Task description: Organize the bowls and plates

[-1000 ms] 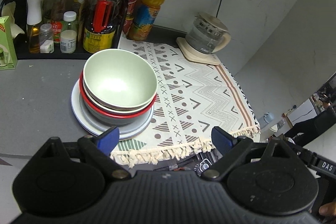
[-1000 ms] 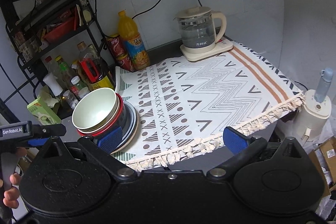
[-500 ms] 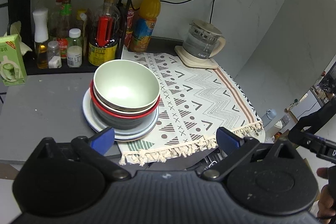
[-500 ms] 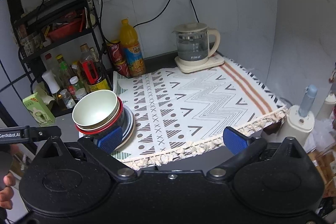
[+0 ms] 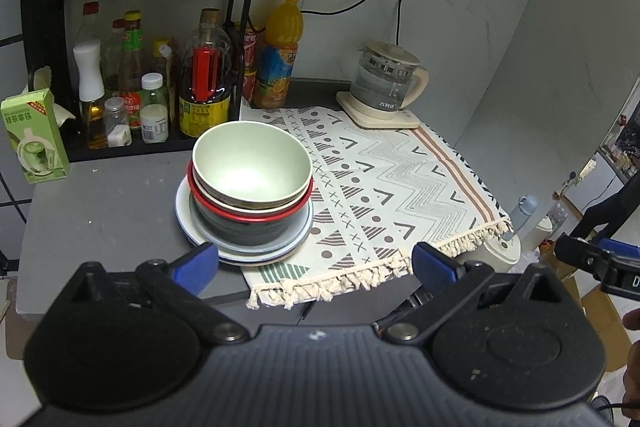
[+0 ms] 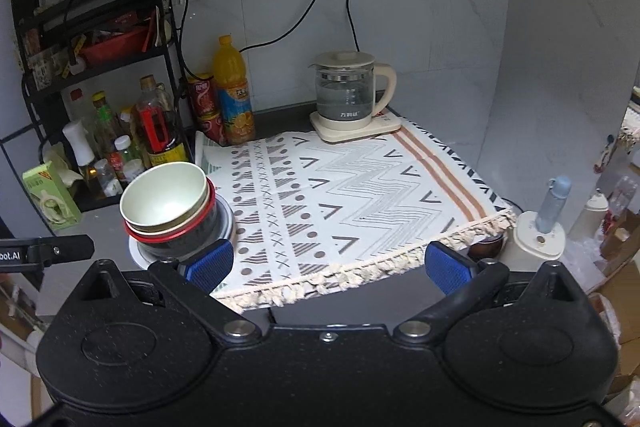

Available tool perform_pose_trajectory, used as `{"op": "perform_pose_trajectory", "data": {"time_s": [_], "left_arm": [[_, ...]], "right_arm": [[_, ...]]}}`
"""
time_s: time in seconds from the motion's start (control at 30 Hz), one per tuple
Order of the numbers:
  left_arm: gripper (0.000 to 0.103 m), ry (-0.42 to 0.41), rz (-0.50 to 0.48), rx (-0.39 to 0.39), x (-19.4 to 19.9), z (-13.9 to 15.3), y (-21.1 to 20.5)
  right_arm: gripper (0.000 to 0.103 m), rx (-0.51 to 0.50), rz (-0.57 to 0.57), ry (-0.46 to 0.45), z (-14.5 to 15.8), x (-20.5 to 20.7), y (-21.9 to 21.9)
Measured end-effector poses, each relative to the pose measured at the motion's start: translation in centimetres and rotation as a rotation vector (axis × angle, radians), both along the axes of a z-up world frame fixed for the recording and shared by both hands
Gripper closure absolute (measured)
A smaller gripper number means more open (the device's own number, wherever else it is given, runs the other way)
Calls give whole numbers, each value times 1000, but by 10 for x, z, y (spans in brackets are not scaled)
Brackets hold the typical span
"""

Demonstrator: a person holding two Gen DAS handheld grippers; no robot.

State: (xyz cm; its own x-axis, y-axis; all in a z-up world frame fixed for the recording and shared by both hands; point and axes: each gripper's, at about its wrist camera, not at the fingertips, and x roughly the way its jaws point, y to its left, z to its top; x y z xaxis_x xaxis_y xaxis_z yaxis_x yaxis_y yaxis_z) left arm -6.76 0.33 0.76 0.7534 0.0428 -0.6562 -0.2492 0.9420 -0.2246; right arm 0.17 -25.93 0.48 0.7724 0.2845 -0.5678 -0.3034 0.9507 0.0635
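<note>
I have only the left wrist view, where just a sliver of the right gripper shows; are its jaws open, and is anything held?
Observer: The right gripper has its jaws wide open and empty, above the cloth's fringed edge.
Operator: Thank you. How does my left gripper sit relative to the bowl stack?
Observer: Seen from the side, the left gripper is left of the bowl stack, apart from it.

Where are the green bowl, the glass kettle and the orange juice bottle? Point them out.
green bowl (image 5: pixel 250 175): left wrist view, on its inner bottom.
glass kettle (image 6: pixel 345 99): right wrist view, on its clear glass body.
orange juice bottle (image 5: pixel 280 63): left wrist view, on its label.
</note>
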Motion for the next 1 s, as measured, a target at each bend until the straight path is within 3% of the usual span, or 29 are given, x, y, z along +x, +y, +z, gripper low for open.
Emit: {"op": "perform_pose_trajectory", "data": {"time_s": [0.37, 1.0], "left_arm": [[1, 10, -31, 51, 3, -5, -19], [1, 16, -33, 51, 10, -7, -25]], "right_arm": [[0, 1, 5, 4, -4, -3, -6], [0, 2, 14, 12, -6, 0, -7]]}}
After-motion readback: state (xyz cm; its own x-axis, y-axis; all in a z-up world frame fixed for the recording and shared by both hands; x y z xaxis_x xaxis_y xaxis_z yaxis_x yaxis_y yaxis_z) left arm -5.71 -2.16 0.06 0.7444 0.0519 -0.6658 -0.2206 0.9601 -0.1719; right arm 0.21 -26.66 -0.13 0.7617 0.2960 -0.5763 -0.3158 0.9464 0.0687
